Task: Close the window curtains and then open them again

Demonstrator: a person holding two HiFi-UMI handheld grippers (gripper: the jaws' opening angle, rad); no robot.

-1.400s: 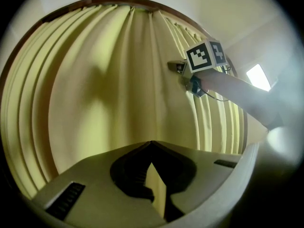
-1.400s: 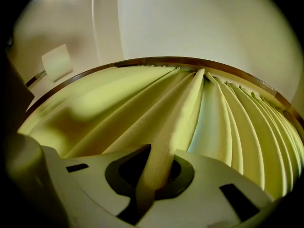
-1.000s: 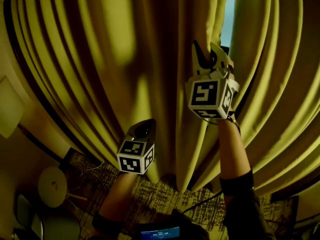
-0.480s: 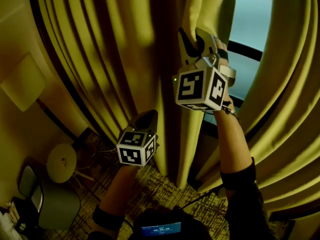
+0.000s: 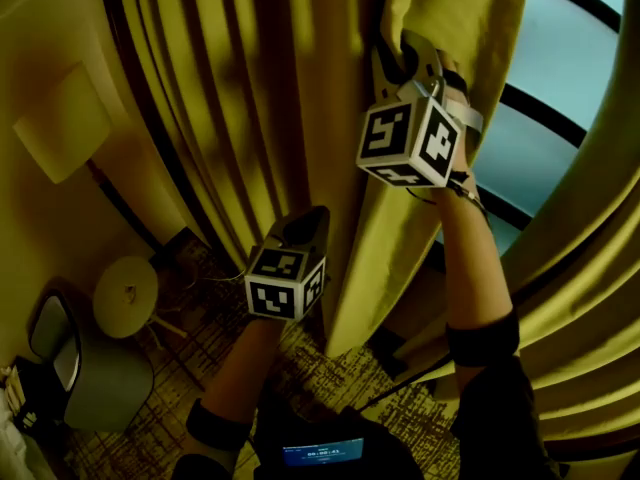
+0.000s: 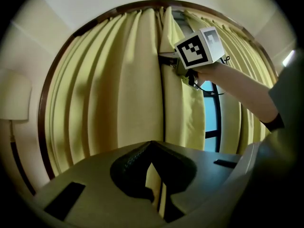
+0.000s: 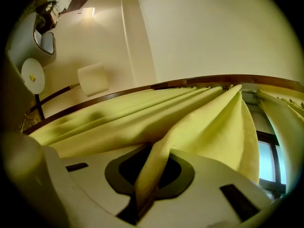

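Right gripper (image 5: 407, 56): raised high, jaws pinched on the leading edge (image 5: 455, 13) of the yellow pleated fabric curtain (image 5: 250, 118) that hung at the left of the head view. In the right gripper view, a narrow fold of that cloth ran straight down between the two pads of the right gripper (image 7: 145, 177), which were pressed on it from both sides. Above the jaws the fold fanned out toward the rail.

Left gripper (image 5: 305, 226): lower and to the left of the right one, pointed at the same curtain's folds. In its own view the jaws of the left gripper (image 6: 152, 148) were pressed together at the tips with nothing between them. The curtain (image 6: 118, 80) hung just ahead of them; contact could not be judged.

A strip of pale blue window glass (image 5: 560, 98) showed right of the pinched edge. Beyond it hung a second yellow curtain (image 5: 590, 238), apart from the first. A pale square lamp shade (image 5: 60, 123) and a small round side table (image 5: 125, 296) stood at far left.
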